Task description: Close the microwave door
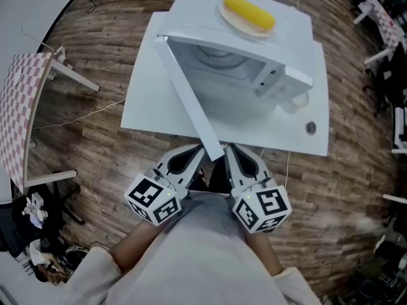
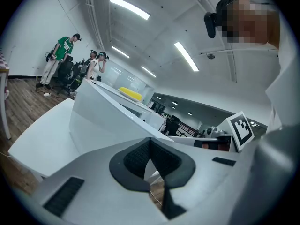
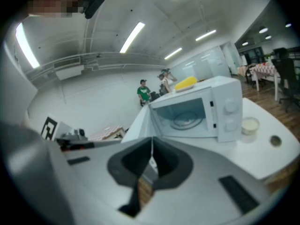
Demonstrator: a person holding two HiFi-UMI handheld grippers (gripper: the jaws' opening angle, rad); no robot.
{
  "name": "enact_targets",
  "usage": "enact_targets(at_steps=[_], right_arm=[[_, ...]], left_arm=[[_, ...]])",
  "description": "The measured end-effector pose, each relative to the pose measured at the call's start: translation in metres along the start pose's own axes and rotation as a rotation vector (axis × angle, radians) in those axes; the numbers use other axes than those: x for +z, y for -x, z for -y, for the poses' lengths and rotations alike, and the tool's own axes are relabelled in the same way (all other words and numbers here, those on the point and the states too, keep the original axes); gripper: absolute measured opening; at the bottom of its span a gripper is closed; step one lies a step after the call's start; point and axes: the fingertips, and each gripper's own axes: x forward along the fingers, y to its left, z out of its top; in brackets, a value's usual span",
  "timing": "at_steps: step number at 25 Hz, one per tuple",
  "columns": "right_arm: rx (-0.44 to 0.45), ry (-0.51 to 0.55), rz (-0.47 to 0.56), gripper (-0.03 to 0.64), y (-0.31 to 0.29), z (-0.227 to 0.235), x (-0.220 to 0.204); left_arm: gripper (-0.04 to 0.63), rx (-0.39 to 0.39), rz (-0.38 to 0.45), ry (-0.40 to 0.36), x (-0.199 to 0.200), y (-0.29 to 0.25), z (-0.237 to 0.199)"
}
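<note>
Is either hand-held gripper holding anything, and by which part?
Nothing is held. The left hand-held gripper and right hand-held gripper both have their jaws shut and empty; the open microwave door is ungripped.

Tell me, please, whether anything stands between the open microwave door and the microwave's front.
Nothing visible does: the table between the door and the opening is bare. The small cup stands before the control panel, apparently outside the door's swing.

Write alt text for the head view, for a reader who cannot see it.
A white microwave sits on a white table with its door swung wide open toward the viewer. The left gripper and right gripper, both shut, flank the door's free edge. Plated yellow food sits on top.
</note>
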Motion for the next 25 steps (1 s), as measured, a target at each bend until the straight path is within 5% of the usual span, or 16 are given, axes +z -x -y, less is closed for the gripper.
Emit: enact_targets(at_steps=[25], right_arm=[[-0.057, -0.035, 0.016, 0.024, 0.008, 0.040, 0.011]], left_arm=[[0.018, -0.066, -0.020, 0.029, 0.004, -0.041, 0.012]])
